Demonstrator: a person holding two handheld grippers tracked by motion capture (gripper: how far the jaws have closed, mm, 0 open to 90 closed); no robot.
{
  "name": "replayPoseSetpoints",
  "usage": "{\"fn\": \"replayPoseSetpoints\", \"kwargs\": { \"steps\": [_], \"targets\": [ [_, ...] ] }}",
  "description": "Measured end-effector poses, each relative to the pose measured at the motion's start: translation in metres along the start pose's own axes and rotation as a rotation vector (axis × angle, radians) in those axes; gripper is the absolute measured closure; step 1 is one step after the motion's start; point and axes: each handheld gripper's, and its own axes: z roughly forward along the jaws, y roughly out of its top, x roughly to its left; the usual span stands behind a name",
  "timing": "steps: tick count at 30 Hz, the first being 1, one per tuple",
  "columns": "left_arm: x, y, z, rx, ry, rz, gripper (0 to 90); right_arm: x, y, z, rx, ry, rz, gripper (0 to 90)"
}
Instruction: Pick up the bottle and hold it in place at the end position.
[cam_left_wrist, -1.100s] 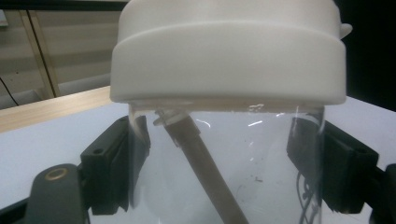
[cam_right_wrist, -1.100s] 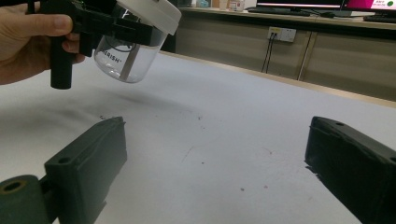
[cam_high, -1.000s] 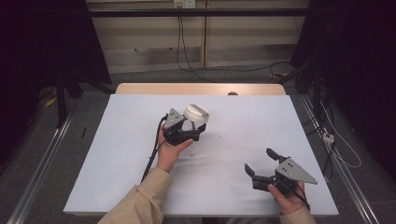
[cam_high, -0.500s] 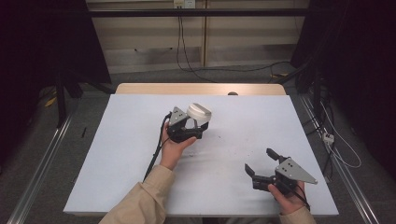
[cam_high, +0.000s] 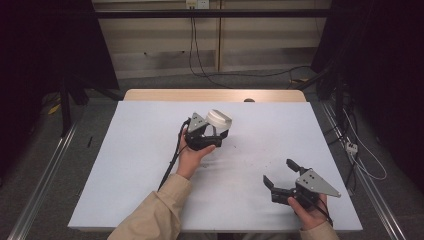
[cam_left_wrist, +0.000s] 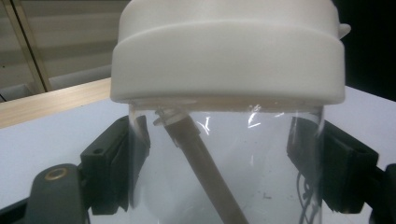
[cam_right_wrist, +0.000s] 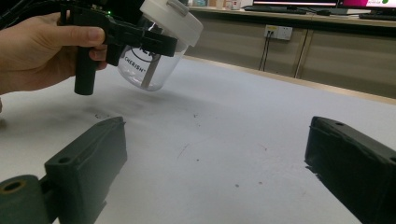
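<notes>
The left gripper (cam_high: 216, 136) clenches a clear cup (cam_right_wrist: 152, 60) with a white lid (cam_left_wrist: 229, 49), tilted above the worktop (cam_high: 125, 165). The right gripper (cam_high: 281, 177) rests released. Next, probably lowering it upright.

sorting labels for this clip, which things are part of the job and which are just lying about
In the job:
- clear plastic cup with a white lid, held tilted above the table
- left gripper, shut on it
- right gripper, open

Lying about:
- white table
- floor cables

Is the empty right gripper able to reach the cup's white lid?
Probably yes. The right gripper is open, and only bare table lies between it and the white lid of the cup held up by the left gripper.
</notes>
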Motion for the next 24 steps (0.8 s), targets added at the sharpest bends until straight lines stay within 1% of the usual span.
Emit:
{"fn": "replayPoseSetpoints", "kwargs": {
  "steps": [4,8,9,10,15,18,24],
  "targets": [
    [-0.001,-0.001,0.004,0.005,-0.007,-0.002,18.8,0.000,0.000,0.000,0.001,-0.001,0.001,4.9],
    [-0.003,-0.003,0.010,0.019,-0.012,0.014,18.8,-0.001,0.000,0.000,0.000,-0.001,0.000,4.9],
    [-0.004,-0.003,0.011,0.022,-0.013,0.012,18.8,-0.001,0.000,0.000,0.000,-0.001,-0.001,4.9],
    [-0.004,-0.003,0.015,0.022,-0.017,0.002,18.8,-0.001,0.000,0.000,0.001,0.002,0.000,4.9],
    [-0.004,-0.005,0.020,0.035,-0.016,0.011,18.8,-0.002,-0.001,0.000,0.001,-0.009,0.003,4.9],
    [-0.004,-0.006,0.022,0.027,-0.015,-0.004,18.8,-0.003,-0.001,0.001,0.002,-0.008,0.004,4.9],
    [-0.003,-0.005,0.029,0.038,-0.006,0.009,18.8,-0.002,-0.001,0.002,0.001,-0.005,0.006,4.9]
  ]
}}
